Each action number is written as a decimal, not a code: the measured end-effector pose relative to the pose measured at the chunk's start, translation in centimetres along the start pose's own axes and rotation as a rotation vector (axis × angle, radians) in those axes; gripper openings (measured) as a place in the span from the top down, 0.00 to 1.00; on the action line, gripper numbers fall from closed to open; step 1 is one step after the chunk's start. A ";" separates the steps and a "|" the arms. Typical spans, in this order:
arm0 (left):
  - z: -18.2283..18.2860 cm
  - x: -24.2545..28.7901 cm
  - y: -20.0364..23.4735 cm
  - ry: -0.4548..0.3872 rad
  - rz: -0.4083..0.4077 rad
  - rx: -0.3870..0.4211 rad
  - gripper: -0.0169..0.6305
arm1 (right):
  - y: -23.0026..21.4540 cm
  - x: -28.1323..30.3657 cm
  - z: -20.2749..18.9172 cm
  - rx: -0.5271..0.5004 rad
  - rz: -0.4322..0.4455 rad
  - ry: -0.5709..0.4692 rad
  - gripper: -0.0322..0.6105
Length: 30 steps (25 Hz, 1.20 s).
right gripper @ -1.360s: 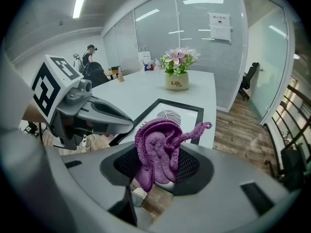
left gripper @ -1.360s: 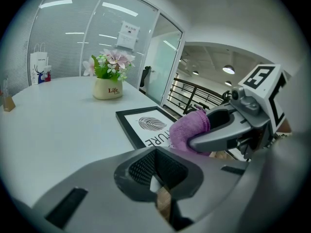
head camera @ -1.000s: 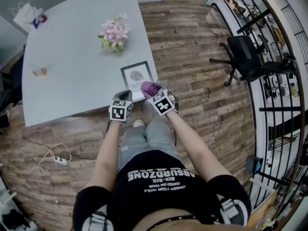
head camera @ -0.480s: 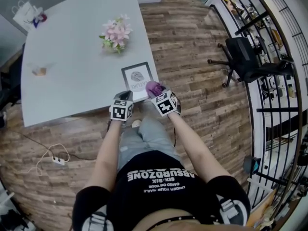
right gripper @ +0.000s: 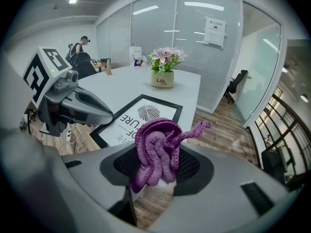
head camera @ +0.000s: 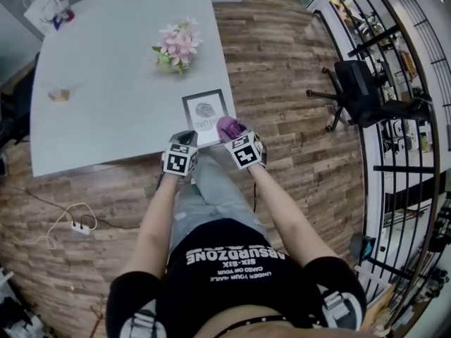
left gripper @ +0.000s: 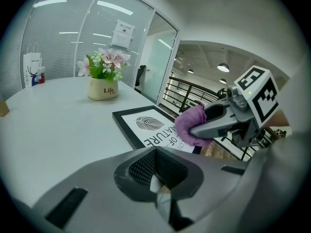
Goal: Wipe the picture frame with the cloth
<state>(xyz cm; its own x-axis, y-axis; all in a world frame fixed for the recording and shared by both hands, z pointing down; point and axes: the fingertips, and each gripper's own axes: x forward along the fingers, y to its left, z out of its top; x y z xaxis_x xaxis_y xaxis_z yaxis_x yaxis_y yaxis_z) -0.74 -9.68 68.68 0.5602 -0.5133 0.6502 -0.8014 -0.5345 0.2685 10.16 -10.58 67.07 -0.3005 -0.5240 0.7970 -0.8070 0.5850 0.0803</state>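
The picture frame (head camera: 205,116) lies flat near my corner of a pale table (head camera: 106,83). Its long axis runs away from me, turned slightly right. The leaf motif sits at the far end and the lettering nearer me. In the left gripper view the cloth (left gripper: 190,125) covers the end of that lettering on the frame (left gripper: 150,127), and in the head view the frame's near edge is hidden behind the grippers. I cannot tell whether cloth and frame touch.

The right gripper (head camera: 236,138) pinches the purple knitted cloth (right gripper: 158,152), bunched in folds with one loose tail sticking out, above the frame's near right corner. The left gripper (head camera: 183,141) hovers at the table edge just beside the frame. Its claw is pressed together, with nothing of the task in it.

Further back on the table stands a pot of pink flowers (head camera: 176,48). The floor (head camera: 296,118) is wood plank. Glass partitions (right gripper: 194,33) line the room, and an office chair (head camera: 366,90) stands off to my right.
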 end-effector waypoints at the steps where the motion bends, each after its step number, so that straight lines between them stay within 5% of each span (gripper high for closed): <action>1: -0.1 0.1 0.1 -0.002 0.001 0.003 0.95 | -0.1 0.2 0.1 -0.003 0.000 0.004 0.65; 30: -0.1 -0.2 0.2 0.056 -0.112 -0.009 0.95 | -5.1 7.0 7.6 -0.058 0.012 0.067 0.64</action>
<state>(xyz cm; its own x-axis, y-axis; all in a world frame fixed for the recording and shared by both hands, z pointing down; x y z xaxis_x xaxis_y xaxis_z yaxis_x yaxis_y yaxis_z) -1.07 -9.60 68.71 0.6337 -0.4123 0.6545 -0.7367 -0.5798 0.3480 8.31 -21.91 67.66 -0.2735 -0.4753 0.8362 -0.7723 0.6267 0.1036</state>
